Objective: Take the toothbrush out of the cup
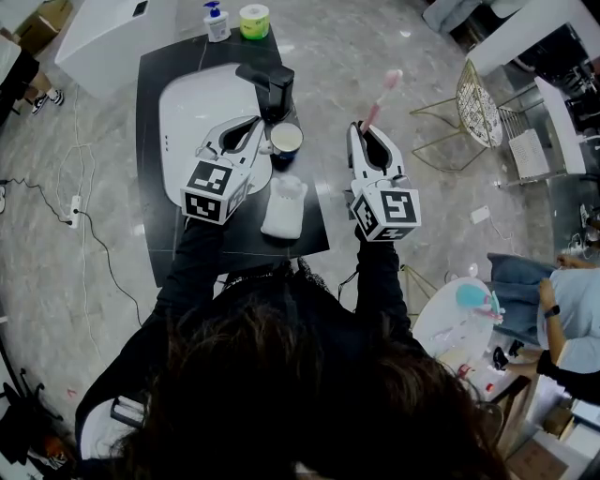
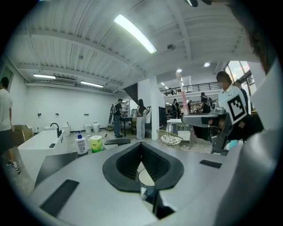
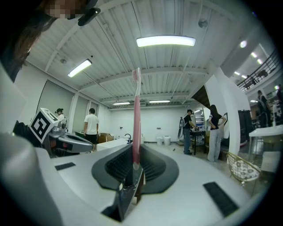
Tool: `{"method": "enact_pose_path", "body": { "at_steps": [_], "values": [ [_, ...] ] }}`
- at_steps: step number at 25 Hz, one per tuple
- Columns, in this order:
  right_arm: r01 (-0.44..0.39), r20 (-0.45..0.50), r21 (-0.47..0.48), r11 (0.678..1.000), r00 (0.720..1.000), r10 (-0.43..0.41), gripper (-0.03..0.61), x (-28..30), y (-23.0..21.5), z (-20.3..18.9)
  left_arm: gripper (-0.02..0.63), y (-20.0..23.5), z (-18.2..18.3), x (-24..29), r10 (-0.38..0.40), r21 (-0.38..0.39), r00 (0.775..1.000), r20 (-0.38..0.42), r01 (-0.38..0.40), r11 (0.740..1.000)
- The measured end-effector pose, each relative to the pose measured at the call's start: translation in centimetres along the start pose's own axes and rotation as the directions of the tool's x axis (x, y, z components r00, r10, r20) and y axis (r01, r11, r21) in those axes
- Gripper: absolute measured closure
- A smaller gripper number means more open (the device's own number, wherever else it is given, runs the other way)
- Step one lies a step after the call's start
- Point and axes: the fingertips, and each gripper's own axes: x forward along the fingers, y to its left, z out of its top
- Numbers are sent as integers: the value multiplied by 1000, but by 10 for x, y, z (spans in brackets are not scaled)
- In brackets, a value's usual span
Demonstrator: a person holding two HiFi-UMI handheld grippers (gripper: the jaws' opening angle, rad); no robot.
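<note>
Black sleeves reach forward at the bottom of the head view, with a gripper in each hand. The right gripper is clamped on the pink toothbrush. Its jaws close on the lower handle, and the brush stands upright between them with the bristle end on top. The brush is out of the cup, held in the air to the cup's right and apart from it, past the right edge of the black counter.

The left gripper has its jaws drawn together, tips meeting. In the left gripper view the cup's rim shows low in the hollow between them; whether the pads pinch it cannot be told.

A white folded cloth lies on the counter between the two grippers, nearer than the cup. The cup stands upright just beside the right rim of the white basin, in front of the black faucet. At the counter's far edge a pump bottle and a yellow-green tub stand side by side. A gold wire chair stands on the floor to the right, and in the gripper views people stand far off in the hall
</note>
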Motion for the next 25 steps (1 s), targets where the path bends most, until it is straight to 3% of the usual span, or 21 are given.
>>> {"method": "enact_pose_path", "body": {
  "at_steps": [25],
  "values": [
    [-31, -44, -25, 999, 999, 30, 529, 10, 8, -18, 606, 5, -6, 4, -1, -24, 1000, -14, 0, 1000]
  ]
}}
